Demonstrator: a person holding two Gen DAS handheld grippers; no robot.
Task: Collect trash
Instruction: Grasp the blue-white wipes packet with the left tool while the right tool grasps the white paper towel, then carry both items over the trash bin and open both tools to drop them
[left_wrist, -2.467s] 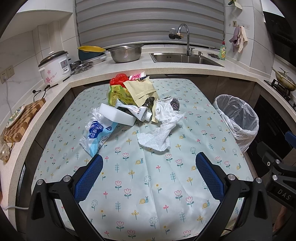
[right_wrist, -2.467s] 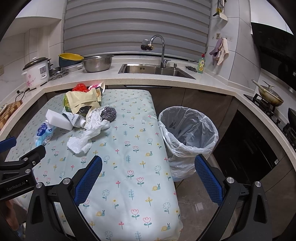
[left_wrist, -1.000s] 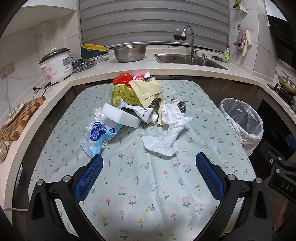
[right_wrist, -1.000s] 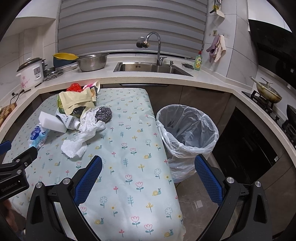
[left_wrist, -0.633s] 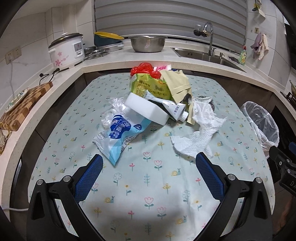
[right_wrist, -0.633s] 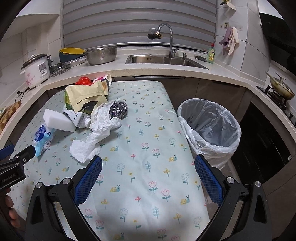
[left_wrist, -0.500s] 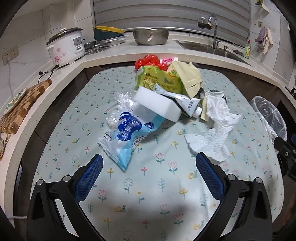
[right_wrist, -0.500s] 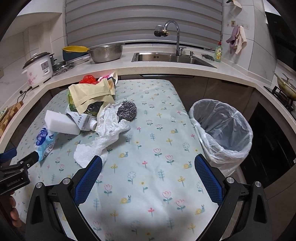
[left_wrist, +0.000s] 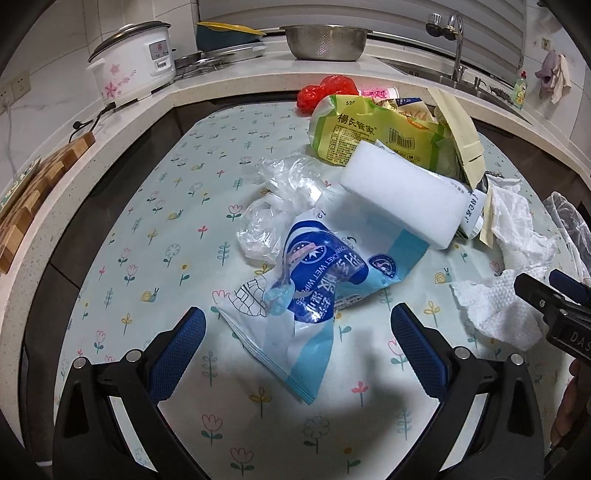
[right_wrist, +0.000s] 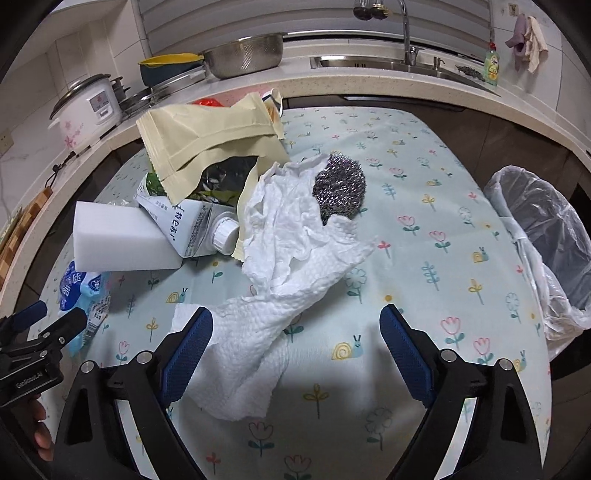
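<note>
Your table, covered in a pale green flower-and-snail print cloth (left_wrist: 155, 236), carries the whole heap of trash, and the bin lined with a clear plastic bag (right_wrist: 546, 236) stands just off its right edge. Among the litter, the crumpled white paper towel (right_wrist: 280, 266) sprawls widest, its near end reaching between the fingers of your right gripper (right_wrist: 293, 350), which is spread wide and grips nothing. Next comes the blue and white wet-wipes packet (left_wrist: 314, 280), lying flat with its near corner between the fingers of your left gripper (left_wrist: 297, 349), also spread apart and empty. Behind it the white foam block (left_wrist: 402, 199) rests against the green snack bag (left_wrist: 373, 133) and a beige paper pouch (right_wrist: 207, 144). A white carton with a screw cap (right_wrist: 195, 225) lies under the pouch. The steel wool scouring ball (right_wrist: 340, 188) touches the towel's far edge.
</note>
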